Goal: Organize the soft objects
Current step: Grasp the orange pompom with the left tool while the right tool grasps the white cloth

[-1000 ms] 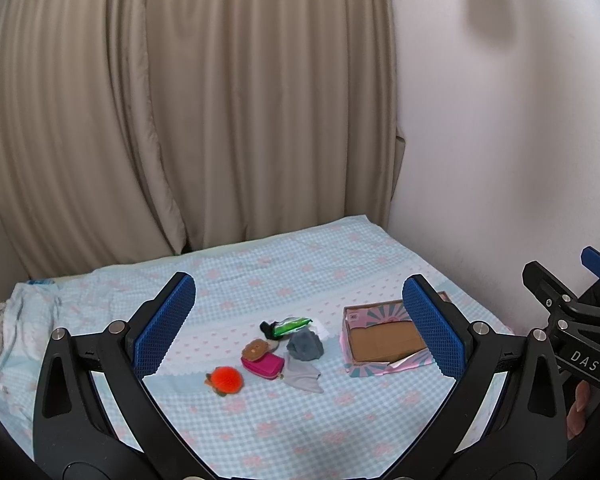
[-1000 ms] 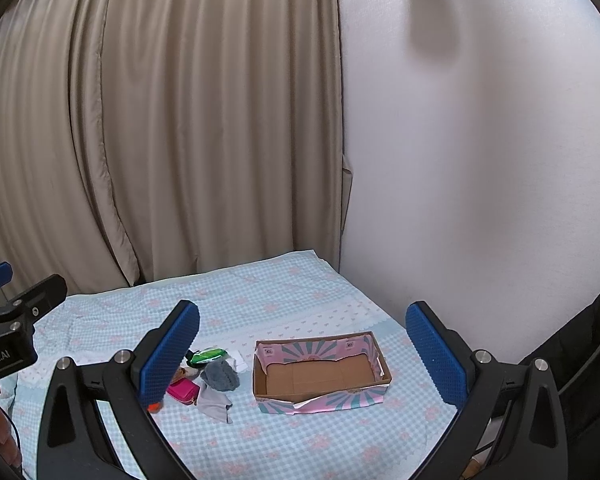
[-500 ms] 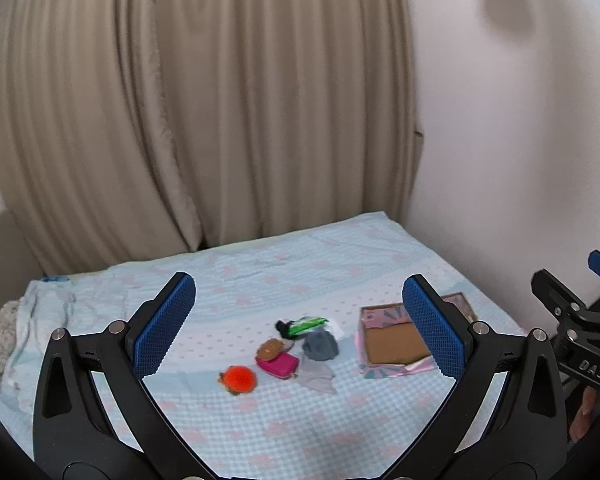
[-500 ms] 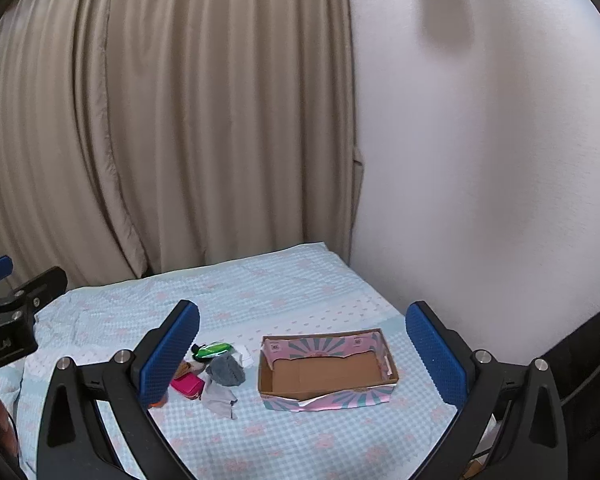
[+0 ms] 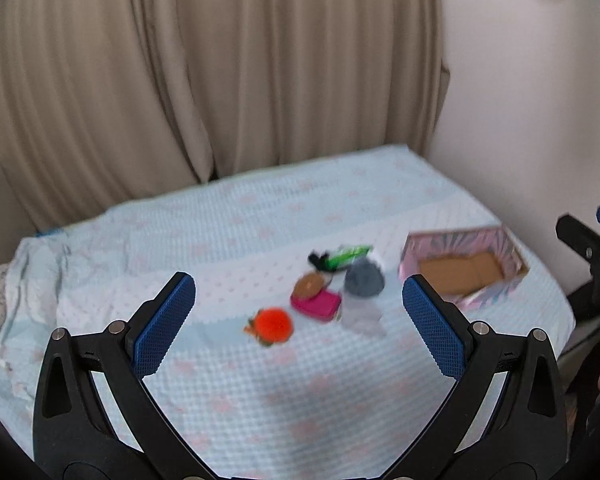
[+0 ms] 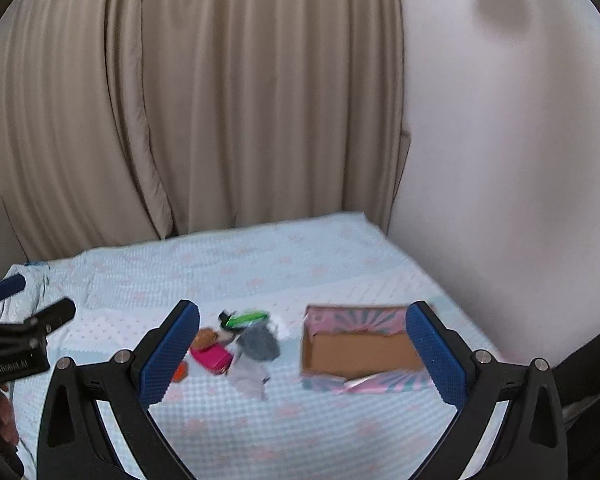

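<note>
A small pile of soft objects lies on the bed: an orange plush ball (image 5: 273,325), a pink pouch (image 5: 317,305), a brown round piece (image 5: 309,285), a grey sock bundle (image 5: 364,280) and a green-and-black item (image 5: 342,258). The pile also shows in the right wrist view, with the pink pouch (image 6: 212,357) and grey bundle (image 6: 258,344). An open pink cardboard box (image 5: 464,268) sits right of the pile, empty (image 6: 360,354). My left gripper (image 5: 298,328) is open and empty, above the bed short of the pile. My right gripper (image 6: 302,354) is open and empty, short of the box.
The bed has a light blue sheet (image 5: 260,392) with pink marks. Beige curtains (image 5: 220,80) hang behind it and a white wall (image 6: 500,140) stands to the right. Crumpled bedding (image 5: 4,300) lies at the left edge. The other gripper shows at each view's side.
Both grippers have tilted down and moved toward the bed; the pile and box now sit higher and larger in both views. Both stay open.
</note>
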Demonstrator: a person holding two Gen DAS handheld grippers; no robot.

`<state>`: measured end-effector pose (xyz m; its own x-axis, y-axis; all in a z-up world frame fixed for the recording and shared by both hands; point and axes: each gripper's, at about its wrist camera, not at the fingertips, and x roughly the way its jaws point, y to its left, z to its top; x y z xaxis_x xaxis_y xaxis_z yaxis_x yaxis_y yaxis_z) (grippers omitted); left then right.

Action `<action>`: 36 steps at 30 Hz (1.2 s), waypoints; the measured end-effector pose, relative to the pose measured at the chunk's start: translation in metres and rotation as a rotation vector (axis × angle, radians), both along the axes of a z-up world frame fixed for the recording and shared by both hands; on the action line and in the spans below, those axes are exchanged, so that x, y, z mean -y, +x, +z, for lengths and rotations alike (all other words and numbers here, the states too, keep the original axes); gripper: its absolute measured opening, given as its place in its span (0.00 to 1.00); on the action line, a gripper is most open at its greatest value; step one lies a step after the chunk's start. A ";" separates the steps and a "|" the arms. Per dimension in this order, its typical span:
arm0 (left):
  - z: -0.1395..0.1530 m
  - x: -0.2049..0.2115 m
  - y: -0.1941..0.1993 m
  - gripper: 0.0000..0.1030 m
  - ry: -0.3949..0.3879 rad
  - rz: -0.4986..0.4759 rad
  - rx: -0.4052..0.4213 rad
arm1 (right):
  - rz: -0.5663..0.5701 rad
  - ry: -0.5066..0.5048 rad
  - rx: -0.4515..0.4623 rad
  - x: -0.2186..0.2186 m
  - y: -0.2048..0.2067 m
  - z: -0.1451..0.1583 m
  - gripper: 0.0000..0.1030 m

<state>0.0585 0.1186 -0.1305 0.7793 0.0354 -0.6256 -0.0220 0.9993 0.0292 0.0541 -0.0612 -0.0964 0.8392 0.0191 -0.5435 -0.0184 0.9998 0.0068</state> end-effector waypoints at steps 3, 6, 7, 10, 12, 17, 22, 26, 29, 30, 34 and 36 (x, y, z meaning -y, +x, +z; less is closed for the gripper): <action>-0.036 -0.025 0.017 1.00 -0.001 -0.039 -0.041 | -0.017 0.020 -0.042 -0.025 0.016 -0.032 1.00; -0.074 -0.045 0.038 1.00 -0.009 -0.082 -0.075 | -0.042 0.037 -0.086 -0.047 0.036 -0.068 1.00; -0.092 -0.052 0.048 1.00 -0.012 -0.102 -0.093 | -0.050 0.041 -0.096 -0.053 0.042 -0.080 1.00; -0.135 -0.064 0.073 1.00 -0.020 -0.148 -0.129 | -0.072 0.053 -0.123 -0.073 0.061 -0.118 1.00; -0.162 -0.067 0.086 1.00 -0.018 -0.175 -0.140 | -0.081 0.051 -0.140 -0.082 0.073 -0.145 1.00; -0.228 -0.071 0.117 1.00 -0.012 -0.215 -0.162 | -0.051 0.031 -0.182 -0.099 0.104 -0.220 1.00; -0.293 -0.077 0.142 0.99 -0.024 -0.219 -0.201 | 0.009 -0.035 -0.231 -0.111 0.134 -0.290 1.00; -0.329 -0.078 0.159 0.99 -0.029 -0.213 -0.223 | 0.034 -0.057 -0.283 -0.112 0.153 -0.337 1.00; -0.345 -0.077 0.165 0.99 -0.028 -0.218 -0.232 | 0.041 -0.057 -0.305 -0.110 0.165 -0.361 1.00; -0.351 -0.076 0.168 0.99 -0.028 -0.222 -0.237 | 0.042 -0.055 -0.312 -0.110 0.167 -0.368 0.99; -0.370 -0.071 0.178 0.93 -0.020 -0.239 -0.262 | 0.064 -0.033 -0.349 -0.108 0.180 -0.391 0.91; -0.374 -0.070 0.182 0.86 -0.018 -0.246 -0.271 | 0.080 -0.028 -0.357 -0.109 0.186 -0.397 0.86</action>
<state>0.2407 0.1881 -0.5045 0.5688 -0.1453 -0.8096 0.2249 0.9742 -0.0168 0.2397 0.0480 -0.4934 0.5932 0.0584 -0.8029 -0.0979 0.9952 0.0000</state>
